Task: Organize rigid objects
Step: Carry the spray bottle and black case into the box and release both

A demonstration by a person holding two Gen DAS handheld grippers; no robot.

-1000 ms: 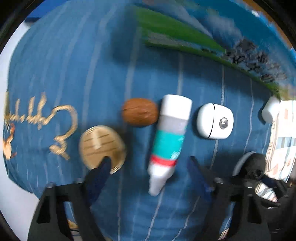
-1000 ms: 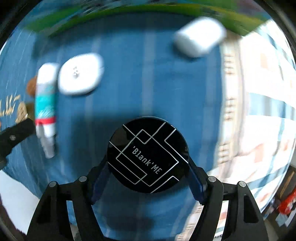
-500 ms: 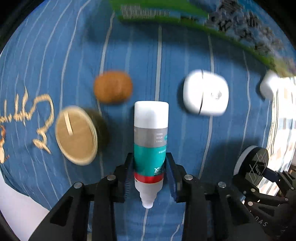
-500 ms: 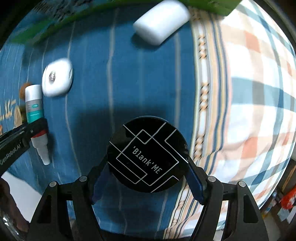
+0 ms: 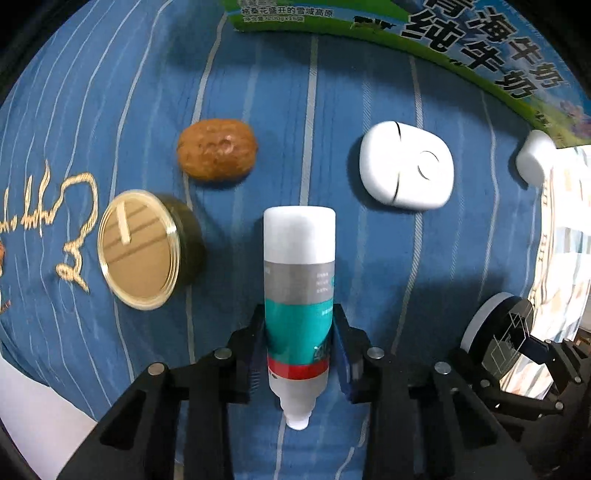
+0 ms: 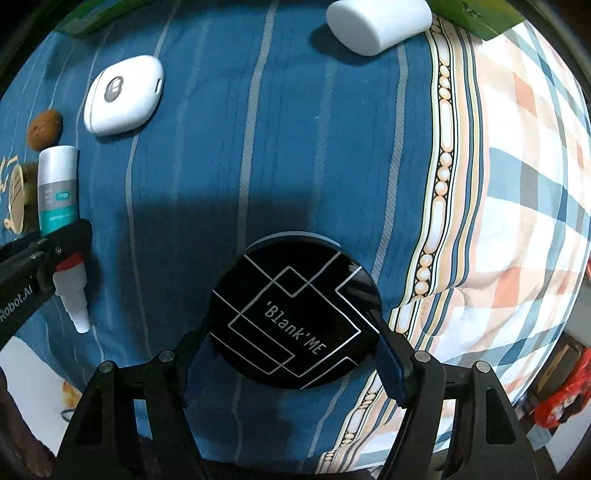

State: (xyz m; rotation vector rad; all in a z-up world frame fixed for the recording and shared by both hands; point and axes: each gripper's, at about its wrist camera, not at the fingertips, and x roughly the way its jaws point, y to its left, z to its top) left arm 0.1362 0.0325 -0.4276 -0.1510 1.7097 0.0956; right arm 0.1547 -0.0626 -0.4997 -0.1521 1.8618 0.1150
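Since the frame one second earlier, the left gripper [image 5: 299,339] has closed from an open stance onto the tube [image 5: 299,295], which lay loose on the cloth then; the right gripper [image 6: 291,354] keeps its hold on the black disc [image 6: 295,314].

Left wrist view: both fingers press the teal band of the one tube, white flat end pointing away, nozzle toward the camera; its small label print is too blurred to read. The tube lies over the blue striped cloth [image 5: 147,92], between one gold-lidded round tin [image 5: 140,249] at left and one white oval case [image 5: 406,166] at upper right. One brown walnut [image 5: 216,149] sits just beyond the tin. Gold embroidered script [image 5: 74,221] marks the cloth at left. A green carton [image 5: 461,33] at the top edge carries Chinese characters, probably a milk brand.

Right wrist view: the disc, clamped at its rim by both fingers, reads "'Blank'ME" in white among white angular lines. One white rounded block [image 6: 376,22] lies near the plaid cloth [image 6: 517,184]. The left gripper's arm bears the partial lettering "Robot.AI".
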